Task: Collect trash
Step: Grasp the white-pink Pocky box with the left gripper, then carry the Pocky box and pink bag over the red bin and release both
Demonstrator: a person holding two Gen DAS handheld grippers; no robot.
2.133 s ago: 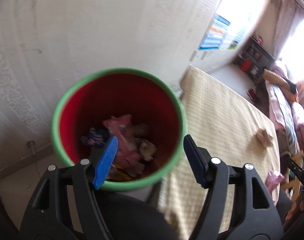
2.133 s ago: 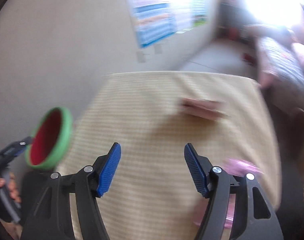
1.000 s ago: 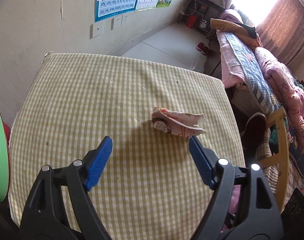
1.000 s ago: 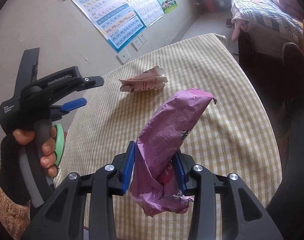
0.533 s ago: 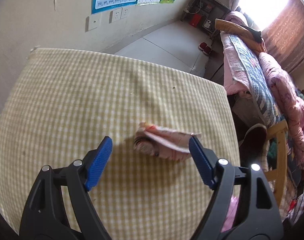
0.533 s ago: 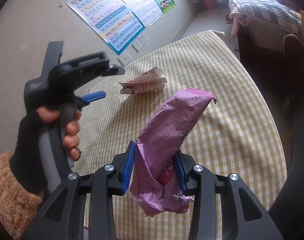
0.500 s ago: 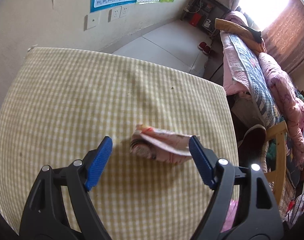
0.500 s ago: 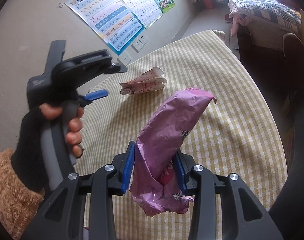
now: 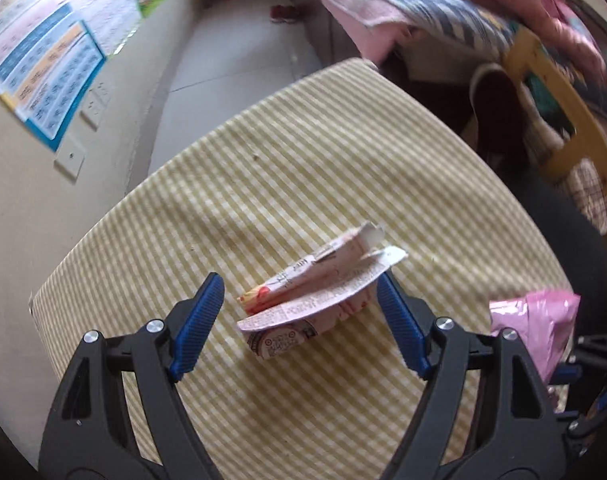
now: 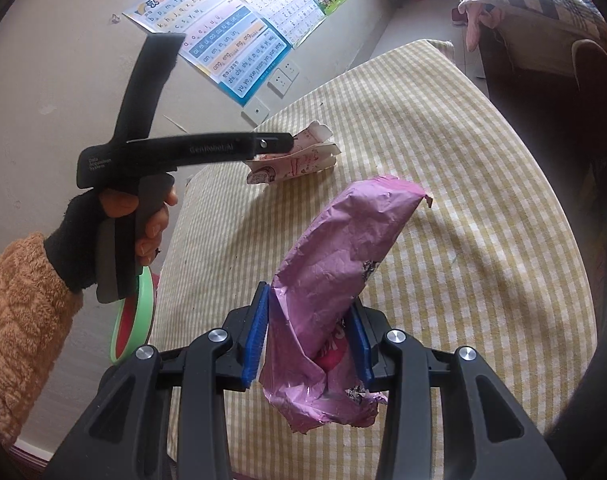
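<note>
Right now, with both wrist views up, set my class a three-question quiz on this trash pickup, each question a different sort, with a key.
1. True or false: the right gripper is shut on the purple bag.
2. Multiple choice: where is the pink wrapper? A) in the bin B) on the checked cloth, between the open pads of the left gripper C) held in a bare hand
3. Fill in: in the right wrist view, the bin at the table's edge has a ____ rim.

Key:
1. True; the blue pads press the bag from both sides.
2. B; the pads flank the wrapper without squeezing it.
3. Green.
</note>
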